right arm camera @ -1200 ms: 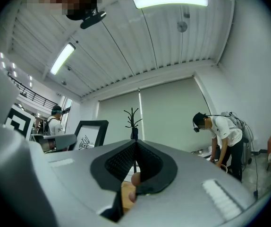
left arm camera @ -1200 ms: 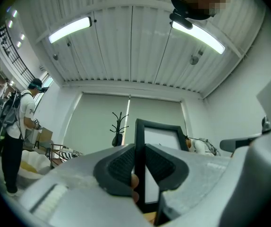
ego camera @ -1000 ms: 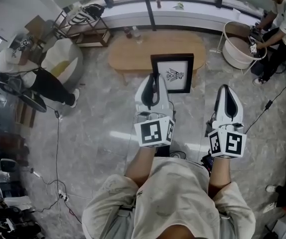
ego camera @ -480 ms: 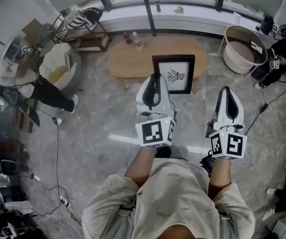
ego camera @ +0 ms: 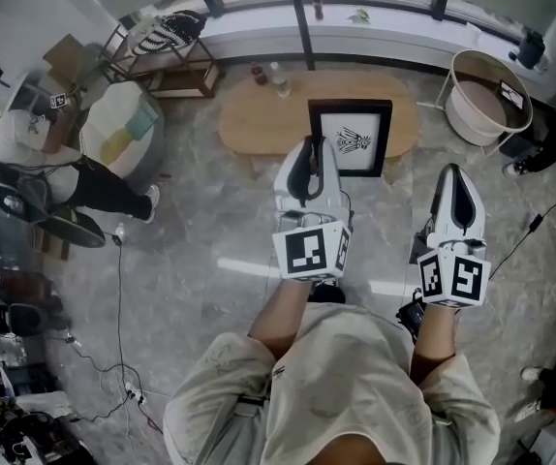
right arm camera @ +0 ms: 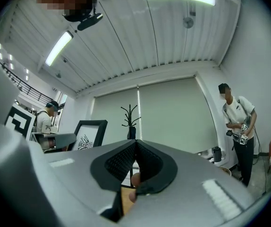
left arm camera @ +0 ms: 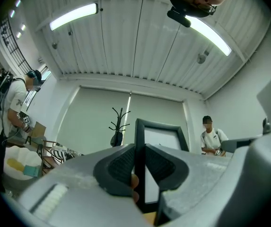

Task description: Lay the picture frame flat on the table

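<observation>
Head view has the oval table (ego camera: 249,124) ahead of the person, with the frame (ego camera: 353,141) upright over its near part, print towards the camera; whether its bottom edge rests on the wood I cannot tell. The left gripper (ego camera: 312,155) is clamped on the frame's left edge, both pads pressed against the black moulding. The right gripper (ego camera: 455,177) hangs well apart to the right, jaws together with nothing between them. To lay it down well, I judge, keep that one-sided clamp firm and set the bottom edge on the wood first. Then tip the top over slowly about that edge so it does not slap down. Choose a bare patch away from the bottles (ego camera: 280,80) at the far rim, and let go only once the frame lies flat
</observation>
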